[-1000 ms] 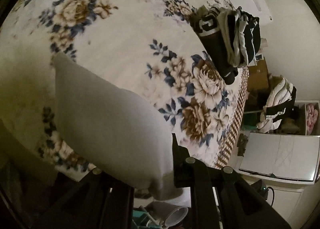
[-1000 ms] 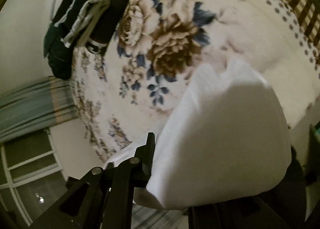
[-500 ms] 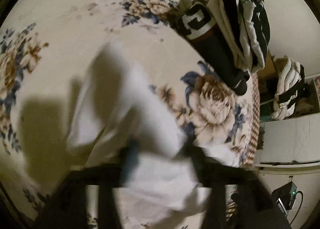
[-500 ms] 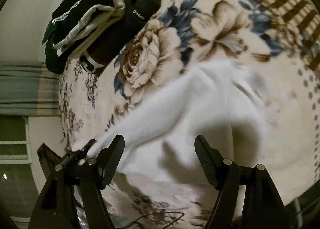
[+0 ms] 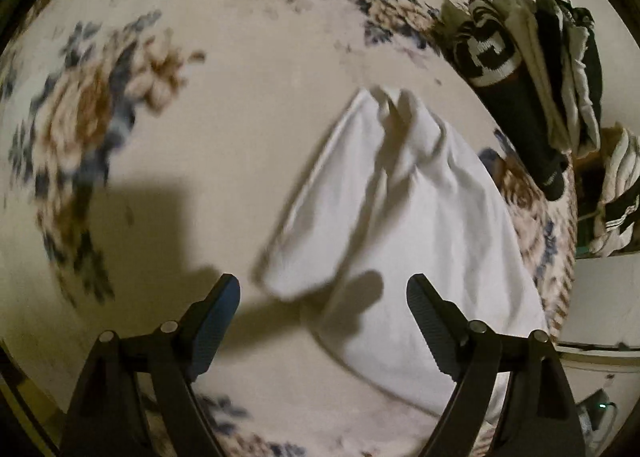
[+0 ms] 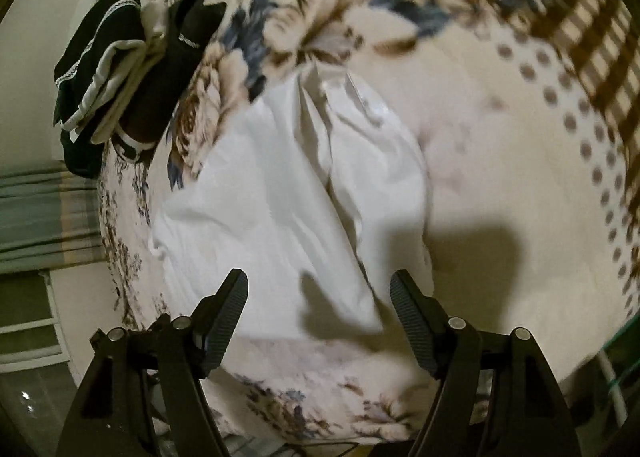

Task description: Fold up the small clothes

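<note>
Left fingers point(image 5: 323, 299) opening wide, holding nothing | right fingers point(image 6: 319, 295) spread, empty | white garment point(image 5: 404, 225) on bedspread point(image 5: 240, 97)

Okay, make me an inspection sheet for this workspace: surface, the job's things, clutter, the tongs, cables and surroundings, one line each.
Surface: floral bedspread, with a checked brown border showing in the right wrist view.
Job's things: white garment lies loose and creased on the bedspread, bunched at its far end, not held.
Clutter: stack of dark and pale folded clothes sits at the bed's far edge, apart from the garment.
Tongs: left tongs are opening, with the garment's near corner below them, untouched; right tongs stand open above the garment, pads not on it.
Cables: thin dark cable below the bed's edge.
Surroundings: striped curtain, white cabinet, more clothes piled beyond the bed.
</note>
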